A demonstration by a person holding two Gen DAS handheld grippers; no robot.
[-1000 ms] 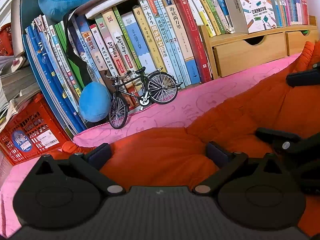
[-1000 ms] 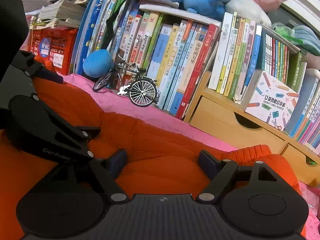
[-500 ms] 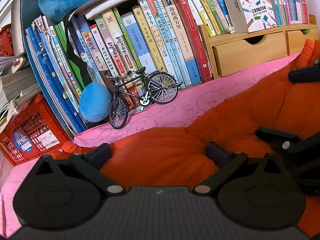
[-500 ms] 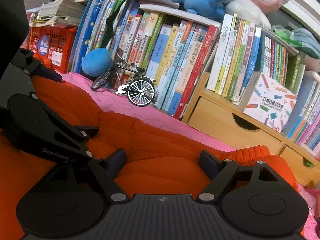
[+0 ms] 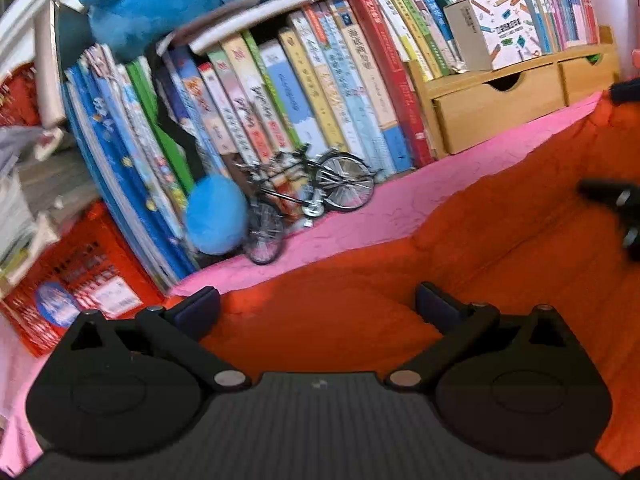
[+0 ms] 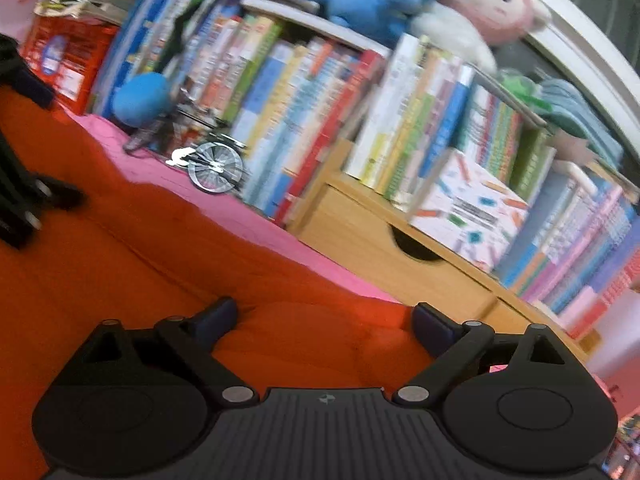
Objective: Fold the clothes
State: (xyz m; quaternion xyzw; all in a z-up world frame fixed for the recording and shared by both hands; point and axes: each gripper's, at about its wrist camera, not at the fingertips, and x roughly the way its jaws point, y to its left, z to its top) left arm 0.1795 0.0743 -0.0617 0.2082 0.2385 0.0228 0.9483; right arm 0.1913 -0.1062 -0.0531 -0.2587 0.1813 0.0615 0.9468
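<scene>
The right tongs [image 6: 322,314] have just been opening and now gape over the orange garment [image 6: 120,264], which lies released on the pink bench [image 5: 400,208]; the left tongs [image 5: 318,304] gape too, so this fold looks laid.

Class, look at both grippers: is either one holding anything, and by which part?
Nothing is held. Both the left gripper and right gripper have open jaws over the orange garment.

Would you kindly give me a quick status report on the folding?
Left hand-held gripper open over orange garment. Right hand-held gripper open, jaws just widened, fabric between, not pinched. Toy bicycle beyond the garment's edge.
</scene>
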